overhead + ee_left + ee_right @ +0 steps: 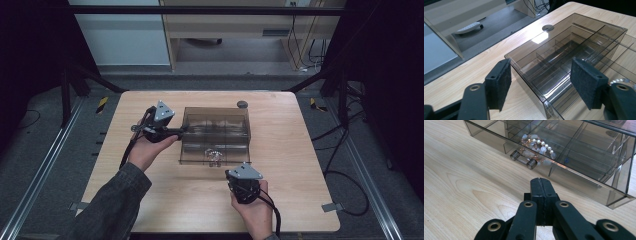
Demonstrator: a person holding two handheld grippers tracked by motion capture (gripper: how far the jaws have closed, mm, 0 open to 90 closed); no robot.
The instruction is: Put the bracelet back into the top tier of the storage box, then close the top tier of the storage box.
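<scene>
A smoky clear organiser box (216,122) stands mid-table with its lower drawer (214,154) pulled out toward me. A pearl and pink bead bracelet (536,143) lies in the drawer behind its bar handle (524,158), and it is also visible in the drawer as the bracelet (215,155). My left gripper (182,130) is at the box's left side, open. Its pads (499,82) stand wide apart in front of the box (564,50), holding nothing. My right gripper (541,182) is shut and empty on the table, a short way in front of the handle. From above, the right gripper (236,174) sits by the drawer's front right corner.
A small dark round disc (242,104) lies on the wooden table (150,190) behind the box. Black frame posts and cables surround the table. Bare wood lies to the left, right and front of the box.
</scene>
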